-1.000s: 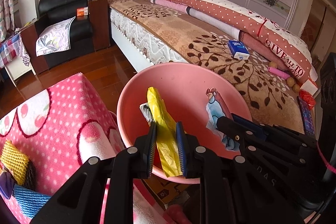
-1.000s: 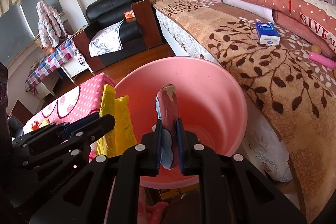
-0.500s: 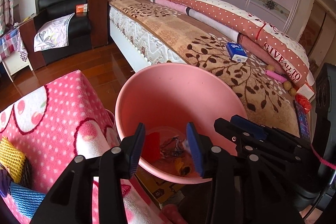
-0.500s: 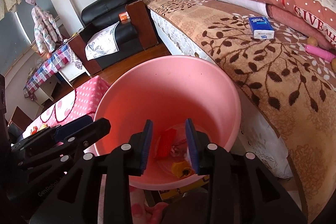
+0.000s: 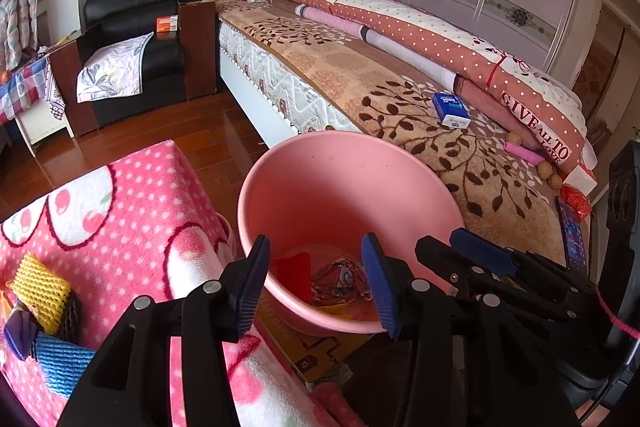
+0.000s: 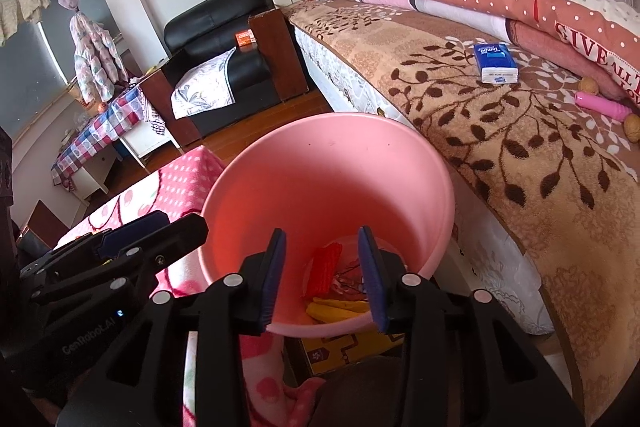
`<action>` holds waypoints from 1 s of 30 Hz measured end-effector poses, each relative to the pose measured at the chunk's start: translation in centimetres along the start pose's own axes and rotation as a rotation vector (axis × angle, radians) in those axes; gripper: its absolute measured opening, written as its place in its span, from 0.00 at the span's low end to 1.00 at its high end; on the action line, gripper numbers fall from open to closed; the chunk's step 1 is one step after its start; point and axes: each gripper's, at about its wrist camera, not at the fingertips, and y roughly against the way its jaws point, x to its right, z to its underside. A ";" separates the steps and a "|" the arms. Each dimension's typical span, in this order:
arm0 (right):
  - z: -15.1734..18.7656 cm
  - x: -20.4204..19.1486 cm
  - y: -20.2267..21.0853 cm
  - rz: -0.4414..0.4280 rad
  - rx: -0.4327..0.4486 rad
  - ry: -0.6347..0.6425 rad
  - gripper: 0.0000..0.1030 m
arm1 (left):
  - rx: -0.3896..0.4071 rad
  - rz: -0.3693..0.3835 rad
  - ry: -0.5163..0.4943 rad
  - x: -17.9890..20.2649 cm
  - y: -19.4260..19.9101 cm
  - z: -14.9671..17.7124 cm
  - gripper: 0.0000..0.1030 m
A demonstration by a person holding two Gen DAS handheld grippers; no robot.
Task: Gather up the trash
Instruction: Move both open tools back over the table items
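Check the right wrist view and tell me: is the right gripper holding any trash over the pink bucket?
No. The right gripper stands open with nothing between its pads, and the wrappers lie at the bottom of the pink bucket.

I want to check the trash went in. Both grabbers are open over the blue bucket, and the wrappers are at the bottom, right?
Almost. The bucket is pink, not blue, as the right wrist view shows. The rest holds: left gripper and right gripper are open above it, and the wrappers lie at the bottom.
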 end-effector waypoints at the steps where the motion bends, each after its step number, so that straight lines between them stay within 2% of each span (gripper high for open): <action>1: 0.1 -0.2 0.2 -0.003 0.003 0.004 0.42 | 0.001 -0.005 0.003 -0.1 0.3 0.1 0.46; 9: 0.8 -2.6 1.7 -0.060 0.031 0.052 0.43 | 0.019 -0.044 0.031 -2.0 2.5 1.4 0.46; 21: 2.9 -8.6 2.6 -0.153 0.068 0.187 0.43 | 0.040 -0.120 0.111 -7.0 6.2 4.9 0.46; 30: 4.8 -12.9 1.8 -0.220 0.017 0.296 0.43 | 0.055 -0.186 0.179 -10.8 8.9 7.3 0.46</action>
